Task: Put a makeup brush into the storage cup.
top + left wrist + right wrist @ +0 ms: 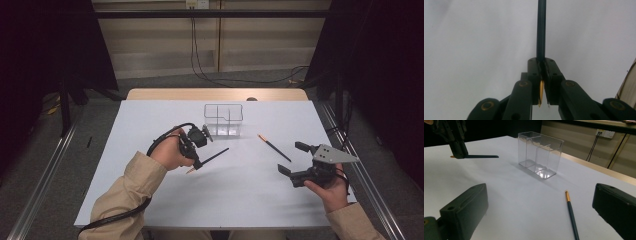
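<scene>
A dark pencil (214, 156) is being pinched near its sharpened golden tip between the pressed-together jaws of the left gripper (196, 163), and it is being held just above the white desk (150, 125) at its middle, level and pointing towards the far right corner. A second pencil (274, 148) is lying flat towards the right edge, and a clear divided box (223, 120) is standing upright near the far edge, with grey floor, cables and dark curtains surrounding the desk. The left hand (170, 152) is being kept turned inward over the desk, while the right gripper (292, 159) is being held spread wide, gripping nothing, near the right edge just beside the second pencil.
</scene>
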